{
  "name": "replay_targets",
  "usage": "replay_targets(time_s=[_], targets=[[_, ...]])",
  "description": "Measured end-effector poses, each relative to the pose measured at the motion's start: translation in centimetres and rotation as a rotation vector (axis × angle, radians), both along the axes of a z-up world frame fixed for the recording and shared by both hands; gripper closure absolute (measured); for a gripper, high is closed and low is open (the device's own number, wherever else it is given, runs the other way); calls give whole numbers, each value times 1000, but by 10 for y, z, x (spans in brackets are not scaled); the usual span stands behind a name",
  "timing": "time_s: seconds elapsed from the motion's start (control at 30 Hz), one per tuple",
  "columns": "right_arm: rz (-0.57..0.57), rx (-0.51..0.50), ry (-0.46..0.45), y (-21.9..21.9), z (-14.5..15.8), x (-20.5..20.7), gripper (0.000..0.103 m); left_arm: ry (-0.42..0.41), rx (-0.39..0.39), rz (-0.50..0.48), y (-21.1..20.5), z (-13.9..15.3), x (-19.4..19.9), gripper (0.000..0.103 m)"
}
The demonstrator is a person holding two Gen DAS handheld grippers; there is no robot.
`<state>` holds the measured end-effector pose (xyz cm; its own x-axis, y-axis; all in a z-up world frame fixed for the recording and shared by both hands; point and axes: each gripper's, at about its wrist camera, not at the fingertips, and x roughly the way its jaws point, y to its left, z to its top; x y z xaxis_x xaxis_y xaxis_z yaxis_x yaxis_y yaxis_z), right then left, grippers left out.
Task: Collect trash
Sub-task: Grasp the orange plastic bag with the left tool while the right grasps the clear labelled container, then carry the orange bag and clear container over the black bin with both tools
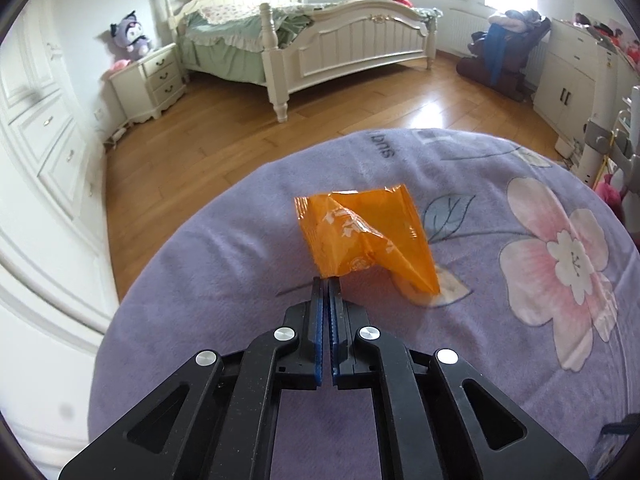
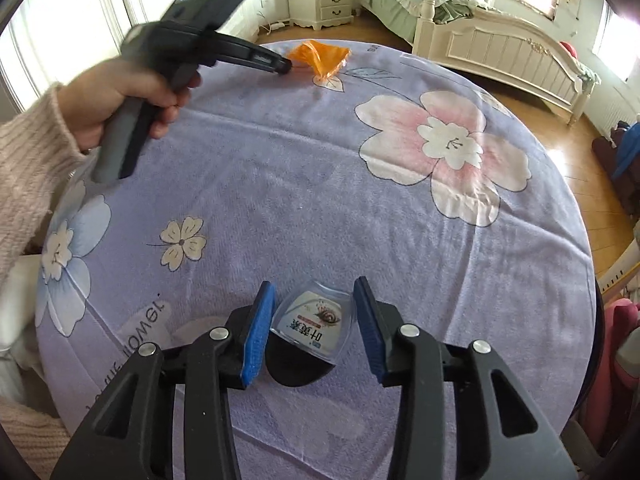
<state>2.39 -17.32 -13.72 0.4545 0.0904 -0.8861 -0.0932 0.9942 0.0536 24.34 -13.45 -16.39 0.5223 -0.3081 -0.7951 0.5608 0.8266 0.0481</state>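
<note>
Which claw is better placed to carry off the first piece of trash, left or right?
Left. The left claw is shut on a corner of the orange wrapper, ready to lift. The right claw only straddles the clear plastic package, its pads apparently clear of it.

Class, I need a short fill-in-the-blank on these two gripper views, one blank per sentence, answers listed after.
1. The left gripper is shut on a crumpled ____ plastic wrapper.
2. The clear plastic packet with a printed label lies between the jaws of the ____ gripper.
3. The round table's cloth is lilac with a ____ print.

Missing words: orange; right; flower
</note>
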Motion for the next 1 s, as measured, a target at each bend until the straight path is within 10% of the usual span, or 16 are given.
replay_targets(time_s=[0.33,0.47,0.73,0.87,1.0], targets=[[-16,43,8,-9,3,-5,68,19,-116,-38,13,17,-17,100],[-9,55,-2,-10,3,-6,67,93,-203,29,25,19,-15,29],[-19,82,-10,-14,3,-10,65,46,-87,38,-31,8,8,32],[-13,94,-10,-18,4,-13,65,59,-47,-22,-52,-4,11,90],[-27,135,-11,-24,4,-19,61,37,-28,-43,-55,0,-3,92]])
